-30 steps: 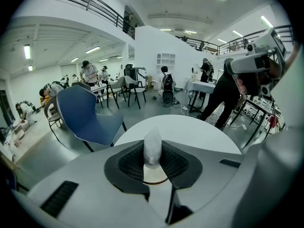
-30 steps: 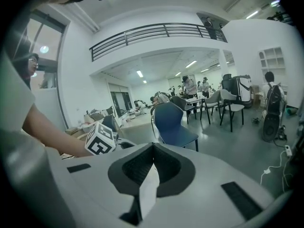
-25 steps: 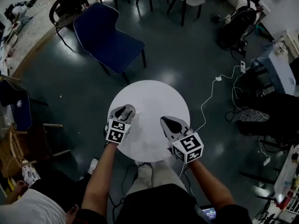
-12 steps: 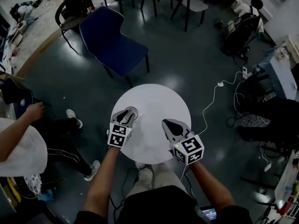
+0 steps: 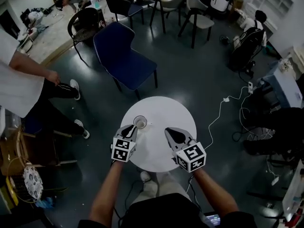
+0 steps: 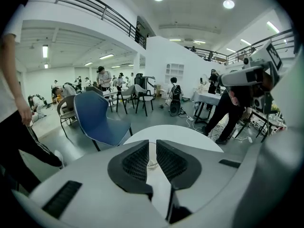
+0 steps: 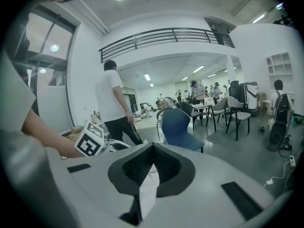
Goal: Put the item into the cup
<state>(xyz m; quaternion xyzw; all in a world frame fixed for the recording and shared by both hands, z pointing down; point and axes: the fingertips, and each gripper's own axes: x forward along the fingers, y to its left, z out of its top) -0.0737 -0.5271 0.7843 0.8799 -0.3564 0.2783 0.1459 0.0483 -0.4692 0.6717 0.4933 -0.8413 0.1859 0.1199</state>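
A clear cup [image 5: 139,122] stands upright at the left part of the round white table [image 5: 159,151]. A tiny dark item [image 5: 151,124] lies just right of the cup, too small to identify. My left gripper [image 5: 131,128] sits just behind the cup. Its jaws are closing to a narrow gap with nothing between them. Through that gap the left gripper view shows the cup [image 6: 152,164] ahead of the left gripper [image 6: 152,148]. My right gripper [image 5: 171,133] hovers over the table's right half, apart from the cup. In the right gripper view the right gripper [image 7: 152,148] is shut with nothing seen in it.
A blue chair [image 5: 126,56] stands beyond the table. A person in a white shirt [image 5: 21,87] stands at the left. A white cable [image 5: 223,109] runs over the dark floor at the right. More chairs [image 5: 199,13] and bags [image 5: 247,46] are farther back.
The cup sat between my left gripper's wide jaws; now it stands just ahead of the tips and the jaws have narrowed. A person has walked in at the left.
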